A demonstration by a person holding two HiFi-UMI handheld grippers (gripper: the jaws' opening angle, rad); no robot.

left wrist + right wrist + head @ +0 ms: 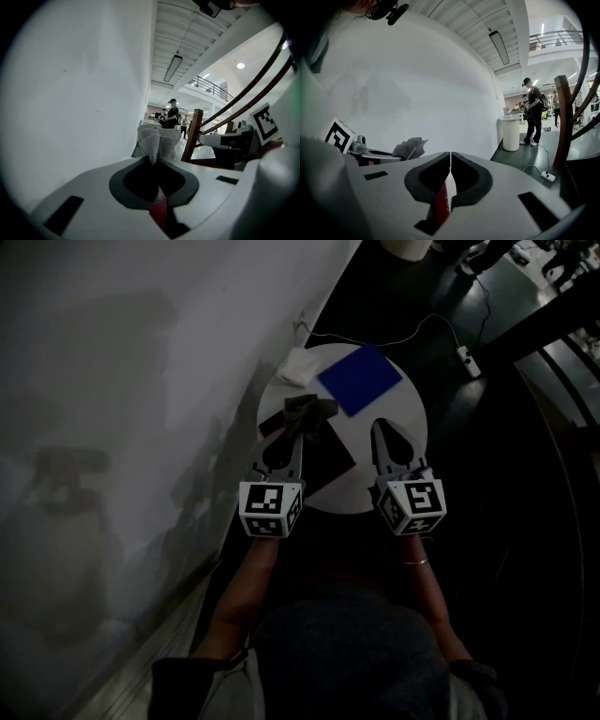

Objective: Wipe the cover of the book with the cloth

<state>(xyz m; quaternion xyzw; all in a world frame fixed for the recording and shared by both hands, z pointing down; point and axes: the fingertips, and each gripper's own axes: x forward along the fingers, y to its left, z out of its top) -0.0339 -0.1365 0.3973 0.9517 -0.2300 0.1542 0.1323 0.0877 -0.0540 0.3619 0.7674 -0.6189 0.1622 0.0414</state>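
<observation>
A blue book (359,379) lies flat at the far side of the round white table (403,442). A dark flat book-like thing (326,456) lies nearer, partly under my left gripper. My left gripper (302,425) is shut on a bunched grey cloth (308,410), which sticks up past the fingertips. In the left gripper view the cloth (158,139) is pinched in the left gripper (153,161). My right gripper (383,430) hovers over the table's right half, shut and holding nothing. The right gripper (450,157) has its jaws pressed together, and the cloth (410,147) shows to its left.
A white folded sheet (297,366) lies at the table's far left edge. A white wall (141,381) runs close along the left. A power strip (467,360) with a cable lies on the dark floor beyond. A wooden stair post (561,122), a white bin (511,133) and distant people stand ahead.
</observation>
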